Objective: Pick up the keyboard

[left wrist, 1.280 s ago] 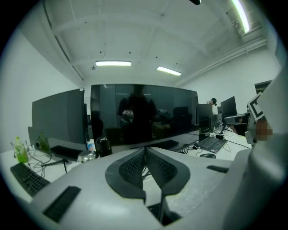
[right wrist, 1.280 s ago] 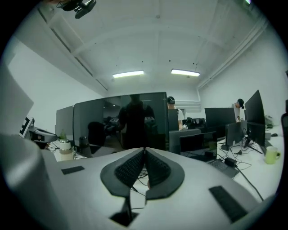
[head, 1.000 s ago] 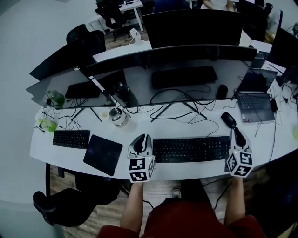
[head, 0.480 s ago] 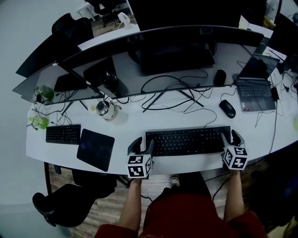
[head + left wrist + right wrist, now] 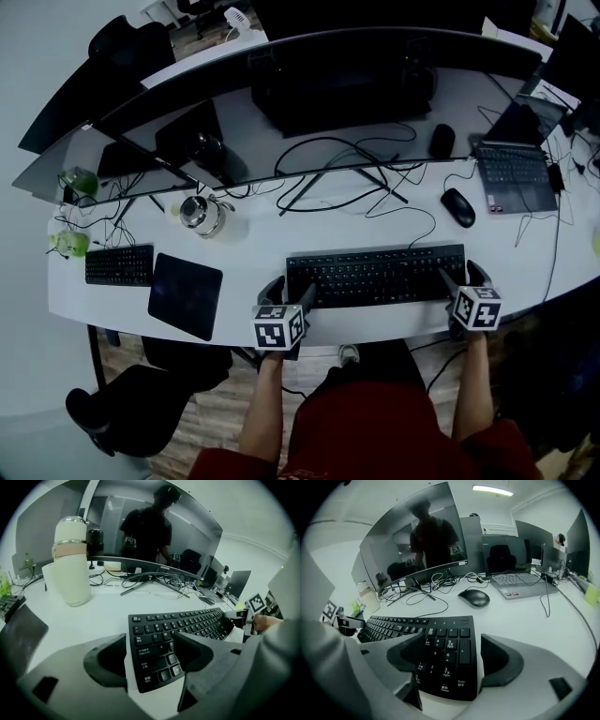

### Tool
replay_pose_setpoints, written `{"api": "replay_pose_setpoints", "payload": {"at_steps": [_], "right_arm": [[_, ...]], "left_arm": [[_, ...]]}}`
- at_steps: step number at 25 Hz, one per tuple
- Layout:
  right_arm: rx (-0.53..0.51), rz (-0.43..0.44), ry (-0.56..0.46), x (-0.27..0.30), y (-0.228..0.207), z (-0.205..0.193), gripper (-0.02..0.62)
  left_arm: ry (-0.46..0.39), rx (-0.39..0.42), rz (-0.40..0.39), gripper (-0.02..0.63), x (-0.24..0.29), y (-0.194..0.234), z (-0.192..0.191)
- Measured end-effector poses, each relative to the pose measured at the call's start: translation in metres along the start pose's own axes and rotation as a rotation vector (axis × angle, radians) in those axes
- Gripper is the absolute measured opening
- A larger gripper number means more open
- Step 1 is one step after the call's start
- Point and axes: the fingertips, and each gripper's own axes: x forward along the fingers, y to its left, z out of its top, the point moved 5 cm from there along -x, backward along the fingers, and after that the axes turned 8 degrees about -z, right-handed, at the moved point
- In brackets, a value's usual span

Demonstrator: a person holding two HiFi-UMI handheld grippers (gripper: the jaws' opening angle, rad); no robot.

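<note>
At keyboard [image 5: 375, 275] ends, left hand-held gripper [image 5: 287, 292], right hand-held gripper [image 5: 464, 279], jaws just opened wide, astride it

Left end of keyboard [image 5: 187, 623]: "Tab", "Caps Lock", "Ctrl", letters Q, W, A, Chinese characters above some legends. Number pad [image 5: 447, 651]: 2, 3, 5, 6, "PgDn", "Enter", "Delete". White lettering on monitor [image 5: 165, 567] lower edge too small to read. Square black-and-white markers on cubes of left gripper [image 5: 289, 289], right gripper [image 5: 461, 274].

The person is wearing dark red clothing [image 5: 366, 427], forearms showing no sleeves. The left gripper [image 5: 289, 289] and right gripper [image 5: 461, 275] are showing thick black jaws on grey bodies, each carrying a white cube [image 5: 278, 328] printed with black square markers.
</note>
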Motion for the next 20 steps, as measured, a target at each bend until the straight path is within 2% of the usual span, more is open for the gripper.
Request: {"api": "replay_pose_setpoints", "payload": {"at_steps": [4,8,20], "right_arm": [[0.036,0.044,0.037,0.003,-0.002,-0.004,0.353],[0.015,0.087,0.088,0.007,0.003,-0.007,0.364],[0.021,0.095,0.134,0.006,0.002,-0.006,0.364]], "left_arm": [[0.029,-0.034,-0.026,0.305,0.006,0.001,-0.008],[0.033,-0.046,-0.040,0.305,0.008,0.001,-0.009],[0.061,-0.066,-0.055,0.304,0.012,0.002,-0.010]]}}
